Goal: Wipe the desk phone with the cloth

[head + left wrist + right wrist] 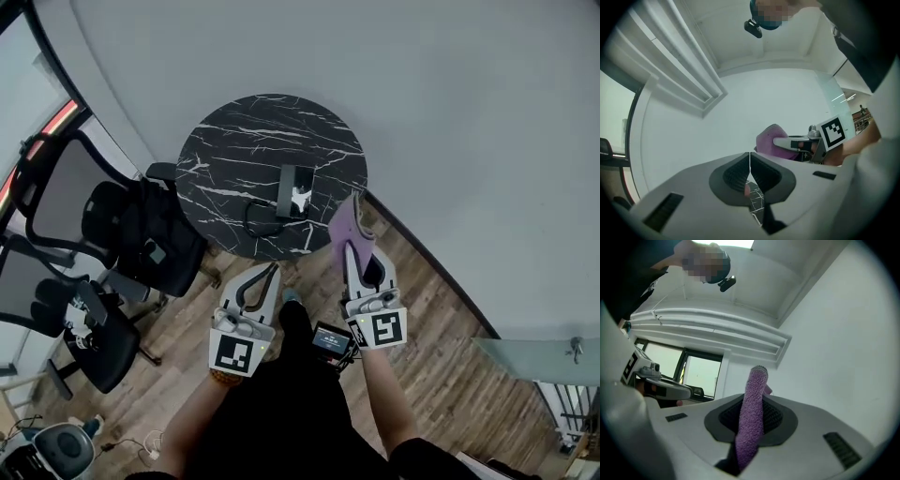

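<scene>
A black desk phone (293, 192) with a coiled cord lies on the round black marble table (234, 159). My right gripper (357, 246) is shut on a purple cloth (343, 225), held just off the table's near right edge; the cloth (752, 416) stands up between the jaws in the right gripper view. My left gripper (263, 275) is shut with nothing in it, below the table's near edge. In the left gripper view its jaws (750, 161) touch, and the cloth (769, 141) shows beyond them.
Black office chairs (131, 230) stand left of the table, another (84, 328) nearer me. A white wall curves behind the table. Wooden floor (441, 366) lies under me. A glass panel (534, 361) is at the right.
</scene>
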Action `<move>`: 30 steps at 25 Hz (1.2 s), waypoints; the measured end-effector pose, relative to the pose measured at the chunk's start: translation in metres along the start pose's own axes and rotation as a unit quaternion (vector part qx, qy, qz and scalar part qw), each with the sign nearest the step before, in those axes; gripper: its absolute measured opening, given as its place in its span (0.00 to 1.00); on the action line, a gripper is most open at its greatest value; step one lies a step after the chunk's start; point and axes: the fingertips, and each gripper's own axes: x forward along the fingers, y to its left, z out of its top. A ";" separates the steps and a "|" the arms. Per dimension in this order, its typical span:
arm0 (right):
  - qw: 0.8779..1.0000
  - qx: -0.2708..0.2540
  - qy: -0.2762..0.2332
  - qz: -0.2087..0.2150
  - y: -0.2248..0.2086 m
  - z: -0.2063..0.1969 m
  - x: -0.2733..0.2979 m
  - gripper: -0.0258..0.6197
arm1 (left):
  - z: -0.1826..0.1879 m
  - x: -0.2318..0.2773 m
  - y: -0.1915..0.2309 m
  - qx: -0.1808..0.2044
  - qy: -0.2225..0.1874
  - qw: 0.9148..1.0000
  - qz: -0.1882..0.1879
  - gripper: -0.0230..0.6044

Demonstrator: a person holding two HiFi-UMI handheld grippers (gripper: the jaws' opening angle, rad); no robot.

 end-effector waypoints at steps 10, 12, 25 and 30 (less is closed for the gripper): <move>0.990 -0.026 0.069 0.122 -0.078 -0.071 0.140 0.13 | -0.017 0.124 0.044 -0.011 0.029 0.998 0.057 0.06; 0.983 -0.036 0.094 0.153 -0.082 -0.096 0.162 0.13 | -0.025 0.138 0.053 -0.015 0.039 0.997 0.073 0.06; 0.946 -0.040 0.198 0.252 -0.065 -0.205 0.244 0.13 | -0.063 0.174 0.117 -0.056 0.069 0.989 0.120 0.06; 0.941 -0.038 0.242 0.233 -0.063 -0.224 0.257 0.13 | -0.062 0.194 0.156 -0.052 0.042 0.993 0.099 0.06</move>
